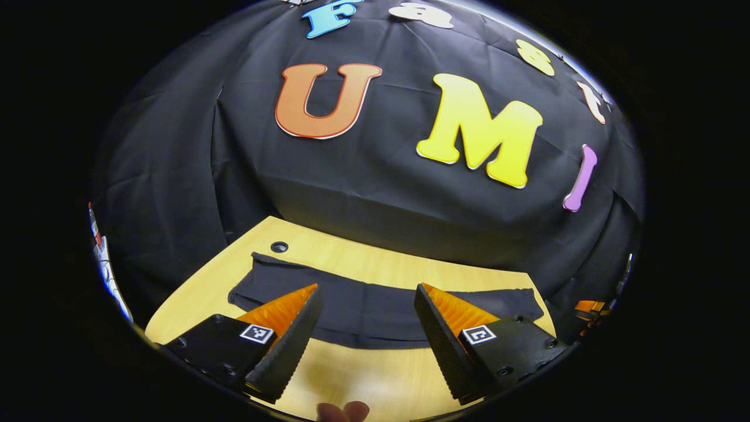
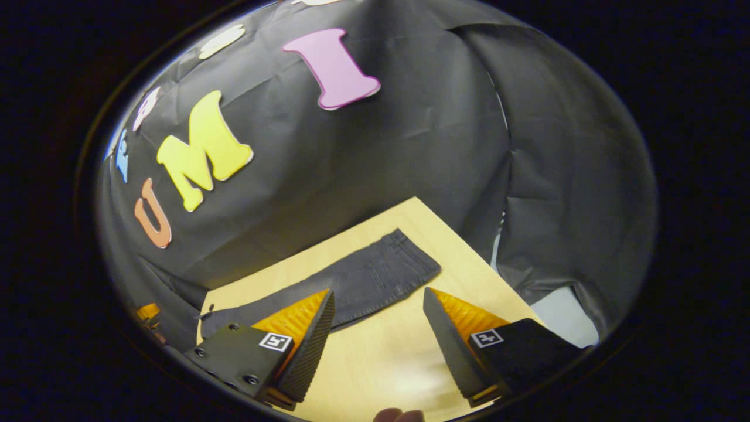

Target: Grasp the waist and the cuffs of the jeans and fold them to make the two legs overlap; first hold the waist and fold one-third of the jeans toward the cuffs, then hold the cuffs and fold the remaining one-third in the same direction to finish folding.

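Dark grey jeans (image 1: 375,316) lie flat in one long strip across the wooden table (image 1: 363,375), the legs lying one over the other. In the right gripper view the jeans (image 2: 375,275) run diagonally, with the waist end (image 2: 410,255) at the upper right and the narrow end at the lower left. My left gripper (image 1: 368,290) hovers open above the table's near side, facing the middle of the strip, with nothing between its fingers. Above the bare table (image 2: 381,351), my right gripper (image 2: 378,292) is open too, just short of the jeans' near edge.
A small round hole (image 1: 279,247) sits in the tabletop near the jeans' left end. Black cloth walls close off the table's far side. A person's fingertips (image 1: 343,411) show at the bottom edge. A pale floor patch (image 2: 565,319) lies past the table's right edge.
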`<state>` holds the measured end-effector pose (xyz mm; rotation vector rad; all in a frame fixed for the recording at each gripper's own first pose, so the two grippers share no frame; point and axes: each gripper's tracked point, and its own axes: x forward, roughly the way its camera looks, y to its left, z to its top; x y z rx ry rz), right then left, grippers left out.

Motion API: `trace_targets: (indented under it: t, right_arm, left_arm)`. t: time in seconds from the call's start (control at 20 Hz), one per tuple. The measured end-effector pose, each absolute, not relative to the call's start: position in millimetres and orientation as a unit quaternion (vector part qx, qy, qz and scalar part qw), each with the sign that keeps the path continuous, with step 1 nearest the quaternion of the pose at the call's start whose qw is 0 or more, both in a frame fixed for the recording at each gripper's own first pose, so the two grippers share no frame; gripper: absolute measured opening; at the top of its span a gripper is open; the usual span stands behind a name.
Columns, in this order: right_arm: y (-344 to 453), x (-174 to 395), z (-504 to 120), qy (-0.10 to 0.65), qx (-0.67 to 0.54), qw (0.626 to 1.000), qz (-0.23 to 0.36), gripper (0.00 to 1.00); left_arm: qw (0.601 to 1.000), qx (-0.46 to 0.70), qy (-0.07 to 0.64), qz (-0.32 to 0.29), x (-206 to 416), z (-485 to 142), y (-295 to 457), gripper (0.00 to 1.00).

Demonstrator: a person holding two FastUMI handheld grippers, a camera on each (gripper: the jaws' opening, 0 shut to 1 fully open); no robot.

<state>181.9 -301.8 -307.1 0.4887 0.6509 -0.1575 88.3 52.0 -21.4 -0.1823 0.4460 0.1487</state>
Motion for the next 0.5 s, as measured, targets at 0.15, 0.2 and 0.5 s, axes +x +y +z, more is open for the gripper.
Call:
trace_targets:
  t: [0.15, 0.2, 0.5]
  right_arm:
    - [-315, 187, -325, 0.327, 0.244, 0.908, -0.091, 0.90]
    - [-323, 193, -333, 0.330, 0.251, 0.905, -0.098, 0.92]
    - [-355, 261, -404, 0.357, 0.262, 0.889, -0.114, 0.98]
  left_arm:
    - [0.967, -0.089, 0.220, 0.090, 74, -26, 39, 1.00]
    - [0.965, -0.096, 0.223, 0.095, 70, -27, 36, 1.00]
    - [0.960, -0.080, 0.243, 0.117, 56, -38, 28, 1.00]
